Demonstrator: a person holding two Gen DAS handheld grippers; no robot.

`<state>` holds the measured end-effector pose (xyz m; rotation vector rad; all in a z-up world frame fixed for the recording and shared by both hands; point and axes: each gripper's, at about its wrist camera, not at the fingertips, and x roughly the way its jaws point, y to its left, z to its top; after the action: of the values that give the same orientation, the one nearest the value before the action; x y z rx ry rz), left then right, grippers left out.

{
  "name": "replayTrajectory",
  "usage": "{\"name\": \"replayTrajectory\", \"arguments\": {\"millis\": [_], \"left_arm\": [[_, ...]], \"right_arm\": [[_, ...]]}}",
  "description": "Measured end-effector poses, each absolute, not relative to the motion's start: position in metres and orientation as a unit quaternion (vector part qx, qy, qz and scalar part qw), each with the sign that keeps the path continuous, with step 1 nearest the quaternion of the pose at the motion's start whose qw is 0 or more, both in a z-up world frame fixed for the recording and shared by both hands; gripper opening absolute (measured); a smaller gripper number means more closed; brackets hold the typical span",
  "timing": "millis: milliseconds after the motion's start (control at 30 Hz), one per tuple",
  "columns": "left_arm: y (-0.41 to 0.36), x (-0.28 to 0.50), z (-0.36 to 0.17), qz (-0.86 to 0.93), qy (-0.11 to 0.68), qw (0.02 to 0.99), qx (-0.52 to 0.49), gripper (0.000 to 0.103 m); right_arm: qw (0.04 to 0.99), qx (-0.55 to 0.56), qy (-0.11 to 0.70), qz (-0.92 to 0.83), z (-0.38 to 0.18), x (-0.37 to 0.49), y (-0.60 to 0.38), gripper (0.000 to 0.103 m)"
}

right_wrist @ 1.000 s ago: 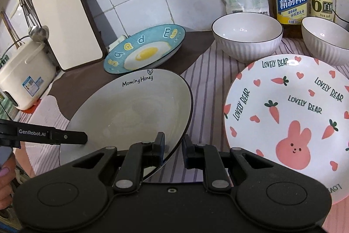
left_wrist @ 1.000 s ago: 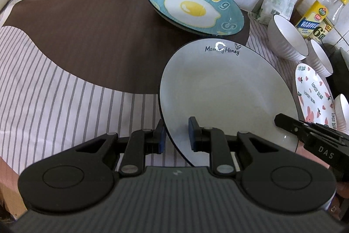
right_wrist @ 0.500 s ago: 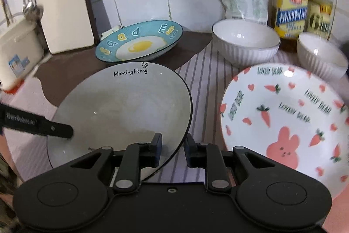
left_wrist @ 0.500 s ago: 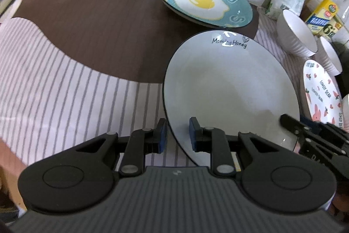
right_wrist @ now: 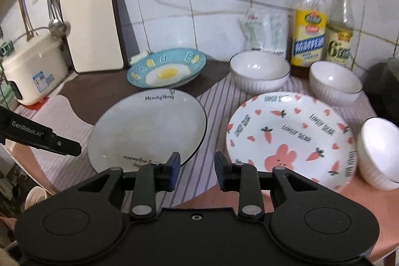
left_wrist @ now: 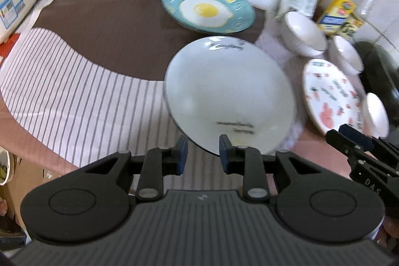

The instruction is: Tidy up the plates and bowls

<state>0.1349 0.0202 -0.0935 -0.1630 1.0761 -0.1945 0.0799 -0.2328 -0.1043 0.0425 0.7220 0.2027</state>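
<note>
Taking the white plate (right_wrist: pixel 149 129) lettered "Morning Honey" as our landmark, we start at its far left, where a white rice cooker (right_wrist: pixel 32 71) stands with a cutting board (right_wrist: pixel 89 16) propped against the tiled wall beside it. The left hand-held gripper (left_wrist: pixel 202 151) hangs just above the plate's near rim, its jaws newly parted to a narrow gap and empty; "GenRobot.AI" shows on its finger in the right wrist view. Behind the plate lies a blue plate (right_wrist: pixel 167 69) painted with a fried egg. The right hand-held gripper (right_wrist: pixel 197 166) is at the plate's near right edge, jaws also just opened narrowly, pads clear of the rim. Right of the plate, on the striped cloth (left_wrist: pixel 74 96) over the bench, sits a plate (right_wrist: pixel 289 138) reading "LOVELY BEAR", with rabbit and carrots. Three empty white bowls (right_wrist: pixel 259 71) ring it, and two bottles (right_wrist: pixel 309 24) stand behind.
</note>
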Motion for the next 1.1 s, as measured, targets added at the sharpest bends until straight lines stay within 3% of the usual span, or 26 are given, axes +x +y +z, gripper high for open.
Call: {"name": "replayTrajectory", "arguments": {"millis": [467, 1100], "left_arm": [[-0.042, 0.085, -0.022, -0.16, 0.451, 0.878, -0.028, 0.047], [-0.124, 0.095, -0.037, -0.207, 0.43, 0.879, -0.015, 0.065]], "right_arm": [[0.952, -0.018, 0.289, 0.097, -0.056, 0.009, -0.257, 0.057], [0.972, -0.007, 0.235, -0.006, -0.078, 0.0, -0.324, 0.072]]}}
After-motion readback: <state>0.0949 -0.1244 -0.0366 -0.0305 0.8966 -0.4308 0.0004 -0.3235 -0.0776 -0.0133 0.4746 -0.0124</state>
